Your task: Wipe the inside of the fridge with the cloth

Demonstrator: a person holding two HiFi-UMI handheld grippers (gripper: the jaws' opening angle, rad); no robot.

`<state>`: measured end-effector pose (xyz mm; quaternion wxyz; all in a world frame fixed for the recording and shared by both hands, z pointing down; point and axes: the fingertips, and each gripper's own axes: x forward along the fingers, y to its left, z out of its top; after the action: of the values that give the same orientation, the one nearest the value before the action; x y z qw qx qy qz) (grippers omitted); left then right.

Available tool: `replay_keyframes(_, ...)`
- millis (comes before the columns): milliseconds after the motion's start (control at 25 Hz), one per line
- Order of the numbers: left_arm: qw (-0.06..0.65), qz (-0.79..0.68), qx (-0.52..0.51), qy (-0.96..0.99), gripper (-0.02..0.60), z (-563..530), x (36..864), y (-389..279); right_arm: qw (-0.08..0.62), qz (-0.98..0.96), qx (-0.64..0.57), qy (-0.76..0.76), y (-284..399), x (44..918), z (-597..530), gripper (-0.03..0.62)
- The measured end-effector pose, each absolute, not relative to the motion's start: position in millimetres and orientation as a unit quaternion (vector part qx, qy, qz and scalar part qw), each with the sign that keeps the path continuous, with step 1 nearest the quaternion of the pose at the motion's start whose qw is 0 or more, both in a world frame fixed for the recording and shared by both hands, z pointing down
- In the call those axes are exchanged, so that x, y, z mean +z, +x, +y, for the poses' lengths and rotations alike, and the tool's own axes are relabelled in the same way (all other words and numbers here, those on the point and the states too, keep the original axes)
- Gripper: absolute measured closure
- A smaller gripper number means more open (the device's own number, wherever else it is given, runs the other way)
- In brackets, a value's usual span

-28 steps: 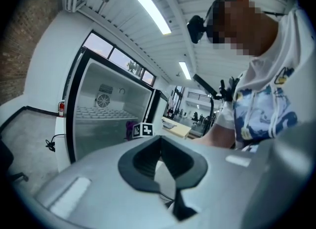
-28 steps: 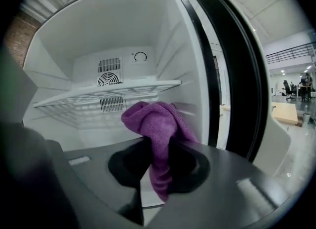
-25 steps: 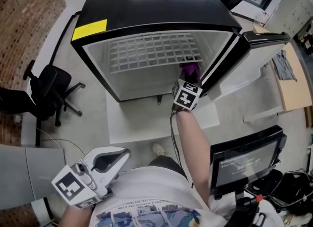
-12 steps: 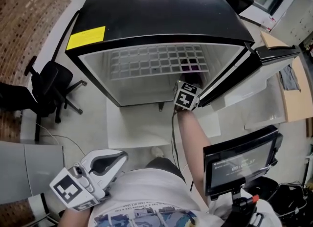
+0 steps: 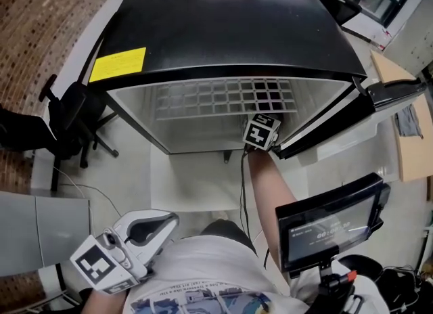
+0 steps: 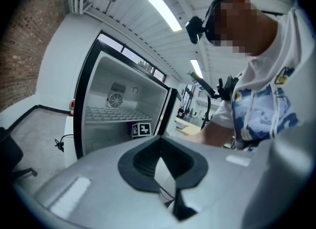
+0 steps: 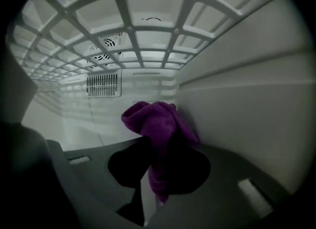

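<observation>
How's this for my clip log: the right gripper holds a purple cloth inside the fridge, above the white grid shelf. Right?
Not above: the right gripper holds the purple cloth inside the fridge, below the white grid shelf, as the right gripper view shows.

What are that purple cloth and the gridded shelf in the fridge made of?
The cloth looks like soft fleecy fabric, perhaps microfibre: matte, fuzzy, drooping in limp folds. The shelf looks like white coated wire or moulded plastic; its smooth, faintly glossy bars don't settle which.
</observation>
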<state>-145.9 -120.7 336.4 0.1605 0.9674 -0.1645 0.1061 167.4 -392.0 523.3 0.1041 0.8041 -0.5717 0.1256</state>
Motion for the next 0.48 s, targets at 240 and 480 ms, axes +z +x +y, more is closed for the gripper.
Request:
replay_keyframes(240,0.165,-0.178,0.098,0.965,0.575,-130,334,-143,0.11,-0.582,0.124,0.796,169,527,-410,0.516)
replay_keyframes(480,0.165,-0.175,0.09,0.966,0.575,-133,330,-137,0.105,-0.611,0.125,0.775,162,525,-412,0.516)
